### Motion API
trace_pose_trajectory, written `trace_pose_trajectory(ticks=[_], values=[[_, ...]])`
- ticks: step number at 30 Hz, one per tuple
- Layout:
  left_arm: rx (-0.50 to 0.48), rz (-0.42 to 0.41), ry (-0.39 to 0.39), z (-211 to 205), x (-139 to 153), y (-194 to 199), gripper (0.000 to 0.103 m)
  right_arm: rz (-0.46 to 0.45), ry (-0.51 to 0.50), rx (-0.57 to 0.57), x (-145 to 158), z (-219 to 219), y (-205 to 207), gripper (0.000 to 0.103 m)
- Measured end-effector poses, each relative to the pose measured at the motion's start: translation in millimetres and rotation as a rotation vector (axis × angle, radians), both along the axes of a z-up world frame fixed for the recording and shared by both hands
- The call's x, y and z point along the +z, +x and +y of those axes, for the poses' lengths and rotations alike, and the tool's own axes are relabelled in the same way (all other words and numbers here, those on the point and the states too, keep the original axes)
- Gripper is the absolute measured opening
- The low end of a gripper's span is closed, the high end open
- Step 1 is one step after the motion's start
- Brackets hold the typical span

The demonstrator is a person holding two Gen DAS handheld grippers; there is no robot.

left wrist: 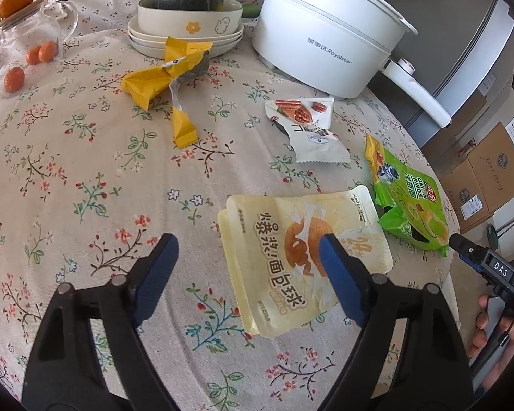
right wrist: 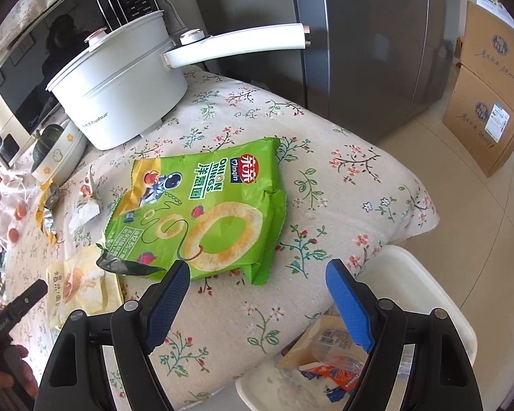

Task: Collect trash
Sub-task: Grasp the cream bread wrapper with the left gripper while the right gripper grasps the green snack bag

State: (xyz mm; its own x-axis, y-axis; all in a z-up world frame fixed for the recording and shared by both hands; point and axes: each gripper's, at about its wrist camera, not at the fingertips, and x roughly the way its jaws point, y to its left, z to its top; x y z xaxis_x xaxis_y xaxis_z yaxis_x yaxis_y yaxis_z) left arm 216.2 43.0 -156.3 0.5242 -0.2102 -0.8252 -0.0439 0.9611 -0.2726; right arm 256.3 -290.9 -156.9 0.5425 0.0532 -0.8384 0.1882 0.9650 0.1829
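My left gripper (left wrist: pixel 246 239) hangs open just above a pale yellow bread packet (left wrist: pixel 284 226), with one finger over the packet and the other over bare cloth. A green onion-rings bag (right wrist: pixel 209 212) lies flat near the table's corner. My right gripper (right wrist: pixel 259 266) stands open over the bag's near edge and holds nothing. A torn white nut wrapper (left wrist: pixel 308 126) and a crumpled yellow wrapper (left wrist: pixel 161 78) lie farther back on the floral tablecloth (left wrist: pixel 85 171). Below the table edge is a white bin (right wrist: pixel 438 294) with several wrappers in it.
A white electric pot (left wrist: pixel 325 34) with a long handle stands at the back. Beside it are stacked bowls (left wrist: pixel 188 30) holding a dark squash, and a glass jar (left wrist: pixel 27 44) with small oranges. A grey fridge (right wrist: pixel 359 51) and cardboard boxes (right wrist: pixel 486 85) stand beyond the table.
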Motion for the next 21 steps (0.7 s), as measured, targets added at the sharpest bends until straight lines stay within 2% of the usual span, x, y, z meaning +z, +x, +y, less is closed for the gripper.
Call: trace_pose_trajectory(ticks=[3, 8, 10, 13, 16, 17, 21], values=[[-0.009, 0.03, -0.001, -0.9, -9.5, 3.1, 0.068, -0.004, 0.015, -0.018, -6.1, 1.9, 7.9, 0.083], [-0.032, 0.008, 0.063, -10.0, -10.3, 1.3, 0.065, 0.008, 0.001, -0.051, -18.8, 3.9, 21.1, 0.083], [-0.047, -0.002, 0.114, -15.5, -11.3, -1.4, 0.064, 0.015, -0.006, -0.066, -23.5, 4.6, 24.5, 0.083], [-0.066, -0.019, 0.19, -24.1, -13.3, -5.5, 0.06, 0.007, -0.056, -0.07, -24.8, 13.0, 27.5, 0.084], [-0.085, -0.038, 0.24, -32.4, -14.1, -7.9, 0.047, 0.005, -0.14, -0.045, -28.3, 26.4, 28.4, 0.083], [-0.096, -0.045, 0.242, -34.9, -13.8, -9.4, 0.039, 0.003, -0.163, -0.032, -29.2, 30.6, 28.6, 0.08], [-0.113, -0.065, 0.249, -38.8, -14.5, -14.8, 0.034, -0.006, -0.199, 0.013, -28.9, 43.1, 27.8, 0.063]])
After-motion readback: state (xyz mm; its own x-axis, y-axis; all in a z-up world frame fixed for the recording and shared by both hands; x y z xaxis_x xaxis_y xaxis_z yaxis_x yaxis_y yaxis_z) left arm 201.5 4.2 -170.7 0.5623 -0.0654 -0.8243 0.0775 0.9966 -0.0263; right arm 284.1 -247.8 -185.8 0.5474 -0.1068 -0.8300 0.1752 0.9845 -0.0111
